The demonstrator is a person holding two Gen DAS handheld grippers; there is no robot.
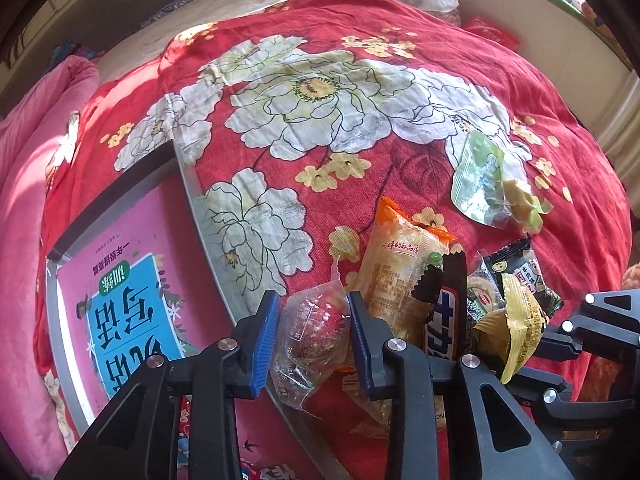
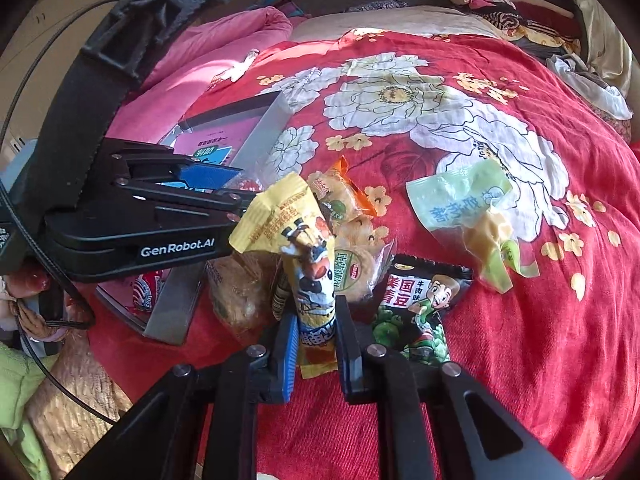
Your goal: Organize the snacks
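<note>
my left gripper (image 1: 314, 342) is clamped on a clear red snack pouch (image 1: 308, 336) beside the tray (image 1: 192, 184); my right gripper (image 2: 316, 354) pinches a yellow packet (image 2: 308, 264) above the snack pile on the red bedspread (image 2: 520, 300)

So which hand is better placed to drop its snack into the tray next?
Left, probably. The left gripper is clamped on a clear-wrapped red snack right at the tray's rim; the right gripper, holding the yellow packet, sits farther away.
</note>
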